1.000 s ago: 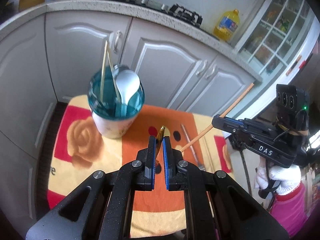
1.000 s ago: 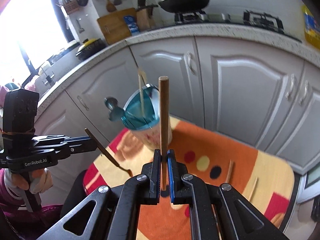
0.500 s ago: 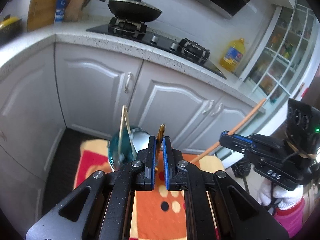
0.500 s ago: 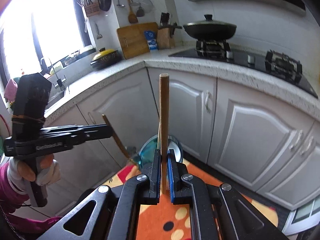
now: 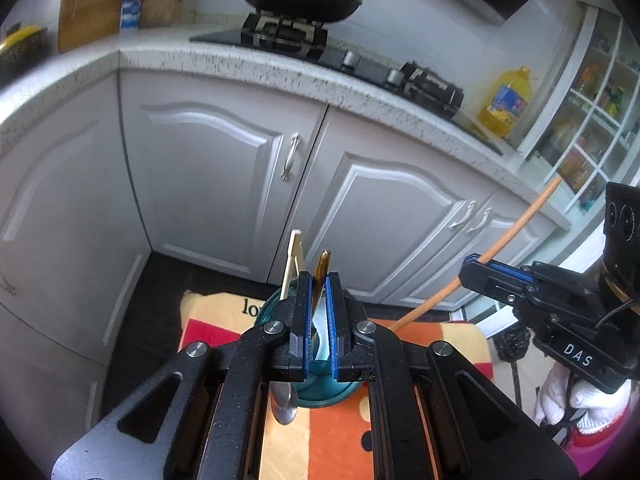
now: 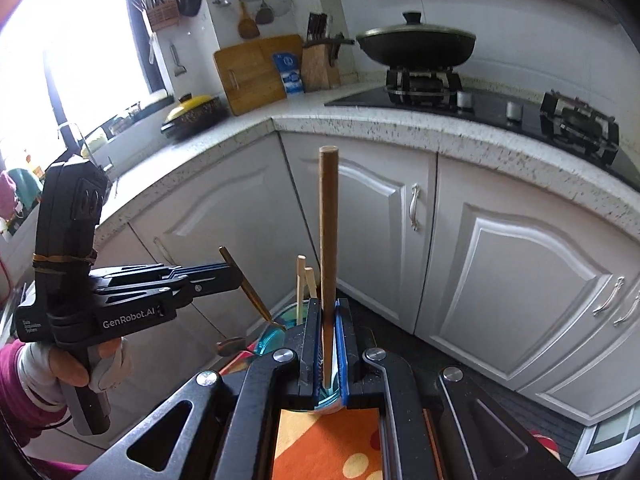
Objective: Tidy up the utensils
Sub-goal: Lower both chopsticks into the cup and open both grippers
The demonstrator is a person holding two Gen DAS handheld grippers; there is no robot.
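While the left tool (image 5: 318, 312) is clamped on a thin, slippery gold utensil (image 5: 321, 270) and the right tool (image 6: 329, 344) on a light, stiff wooden chopstick (image 6: 328, 232) at mid-length, both are held above the teal cup (image 5: 320, 394) on the orange mat (image 5: 320, 448).

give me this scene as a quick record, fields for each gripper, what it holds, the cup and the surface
left gripper: shut on a gold-brown utensil, handle end up
right gripper: shut on a brown chopstick, standing upright
cup: teal, mostly hidden behind the jaws in both views
cup contents: two pale sticks, a metal spoon; the rest cannot be told
surface: orange patterned cloth under the cup
person: gloved hand on the left gripper's handle
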